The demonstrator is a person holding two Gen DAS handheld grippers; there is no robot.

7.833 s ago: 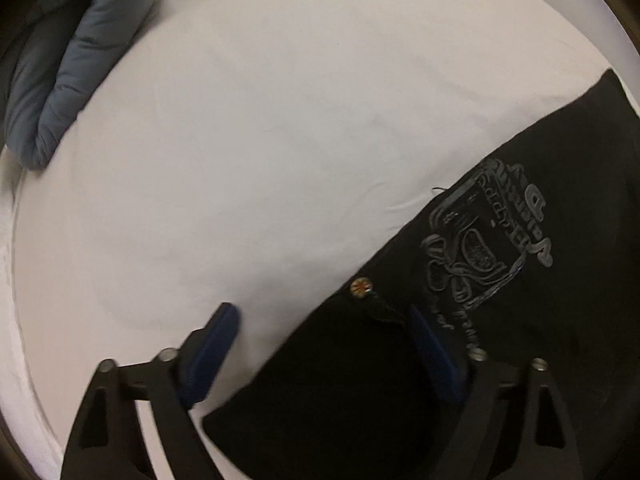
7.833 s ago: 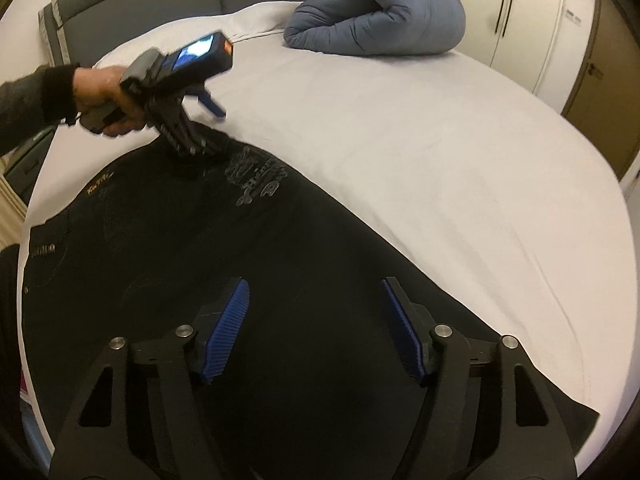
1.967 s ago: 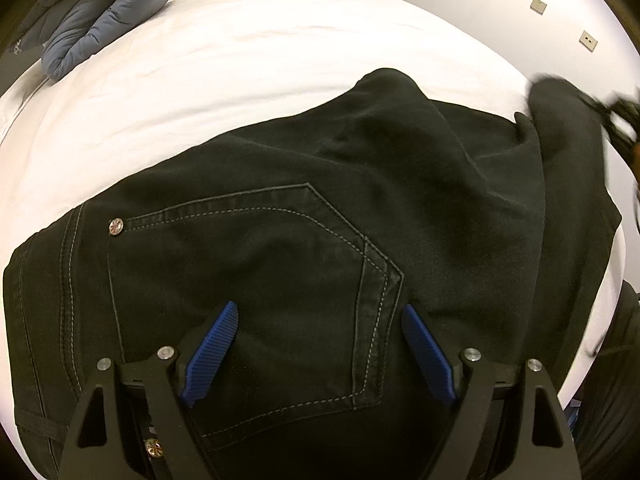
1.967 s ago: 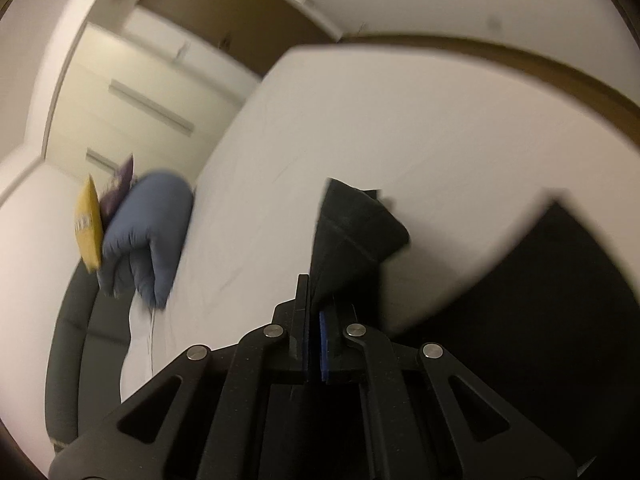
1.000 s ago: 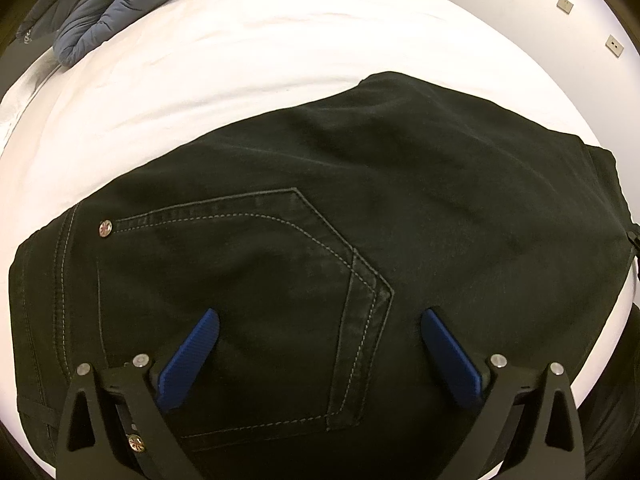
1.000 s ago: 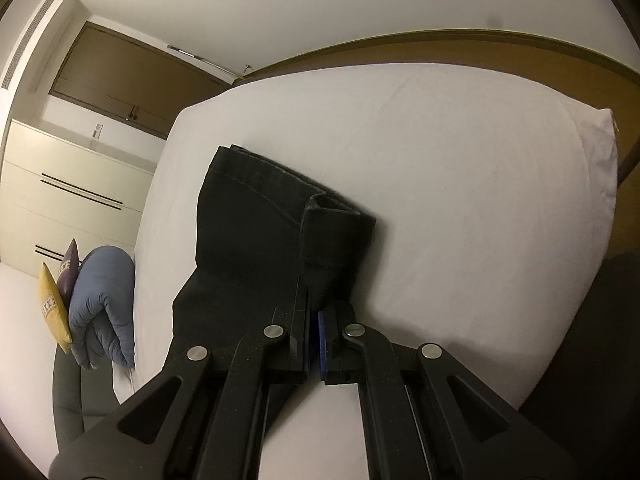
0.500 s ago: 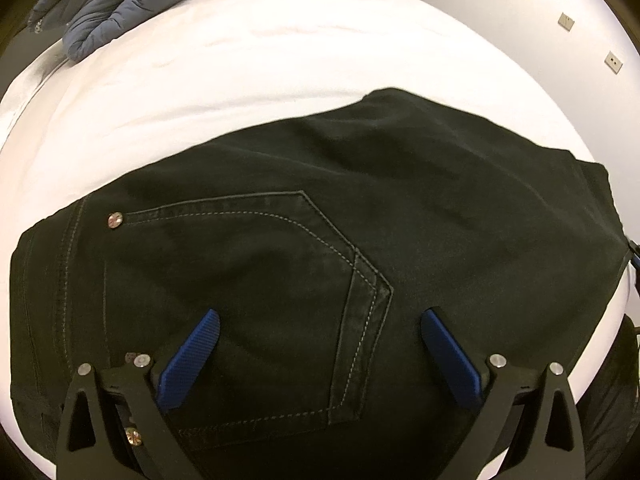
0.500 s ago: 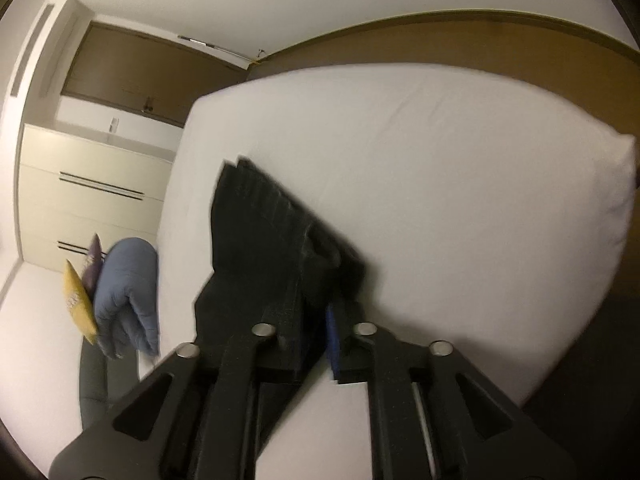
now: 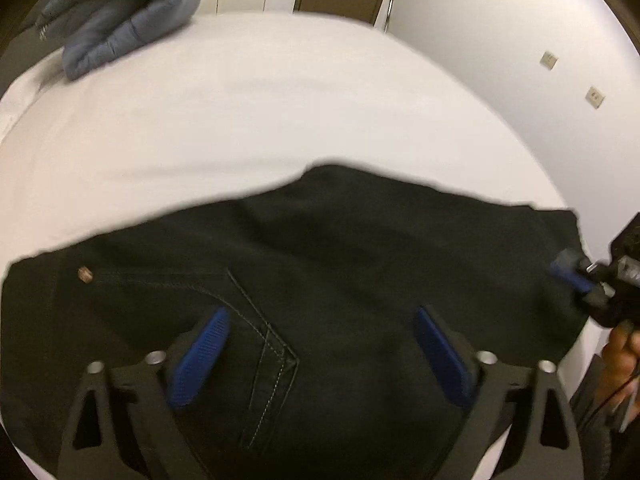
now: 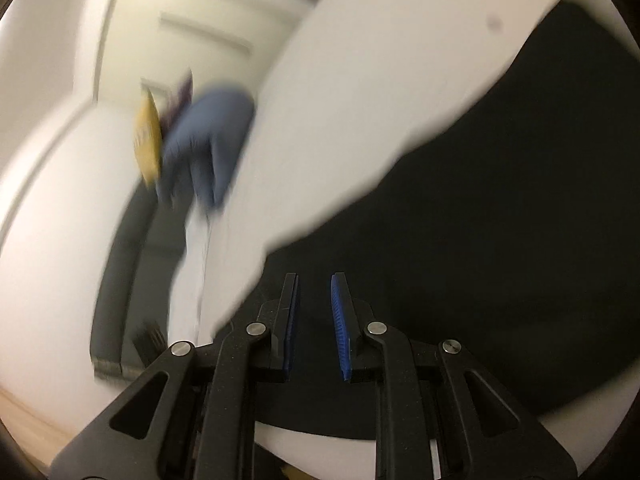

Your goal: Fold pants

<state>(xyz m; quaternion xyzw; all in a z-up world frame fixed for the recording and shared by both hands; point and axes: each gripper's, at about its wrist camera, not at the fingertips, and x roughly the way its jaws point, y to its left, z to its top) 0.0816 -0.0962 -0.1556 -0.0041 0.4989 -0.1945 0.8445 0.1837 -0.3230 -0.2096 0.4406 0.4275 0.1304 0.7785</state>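
The black pants (image 9: 360,264) lie folded on the white bed (image 9: 260,112), back pocket up. My left gripper (image 9: 320,344) is open and empty, hovering over the pocket end. My right gripper (image 10: 314,312) has its jaws slightly apart with nothing between them, over the pants (image 10: 480,220). It also shows at the right edge of the left wrist view (image 9: 576,276), by the far end of the pants. The right wrist view is blurred by motion.
A rolled blue-grey duvet (image 9: 120,16) lies at the head of the bed, also in the right wrist view (image 10: 208,136) beside a yellow pillow (image 10: 148,140). A white wall (image 9: 520,40) and wardrobe doors stand behind the bed.
My right gripper has let go of the pant hem and opened slightly, swinging away fast. My left gripper has pulled back and risen, staying open. The pants lie folded flat.
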